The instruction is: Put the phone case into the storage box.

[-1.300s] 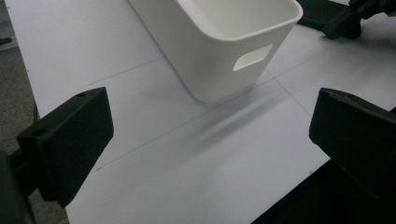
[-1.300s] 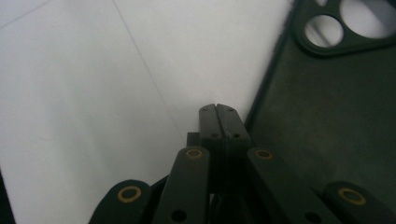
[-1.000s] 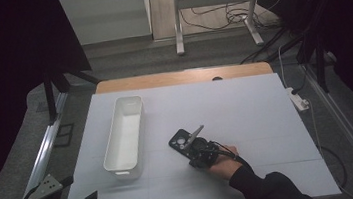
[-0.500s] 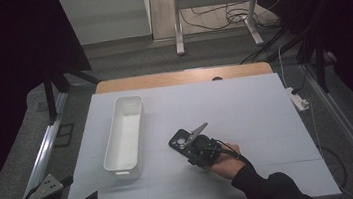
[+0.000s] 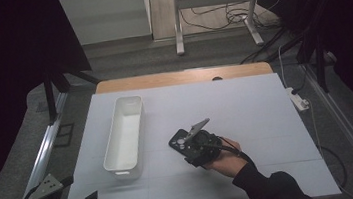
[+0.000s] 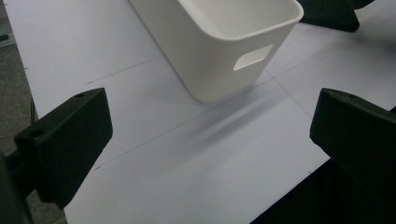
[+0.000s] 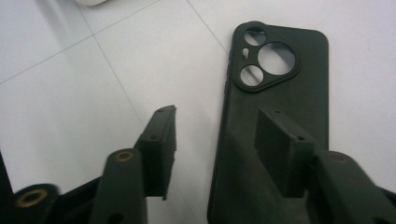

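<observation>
A black phone case lies flat on the white table, camera cut-outs at its far end; in the high view the phone case is near the table's middle. My right gripper hovers low over it, open: one jaw stands over the case's body, the other over bare table beside its long edge. In the high view the right gripper comes in from the lower right in a hand. My left gripper is at the table's near left corner, open with nothing between its jaws.
A long white bin, with nothing inside that I can see, stands left of the case; its near end with a handle slot is just ahead of the left gripper. A power strip lies off the table's right edge.
The right gripper has shifted slightly forward and left over the phone case. The left gripper has stayed put.
</observation>
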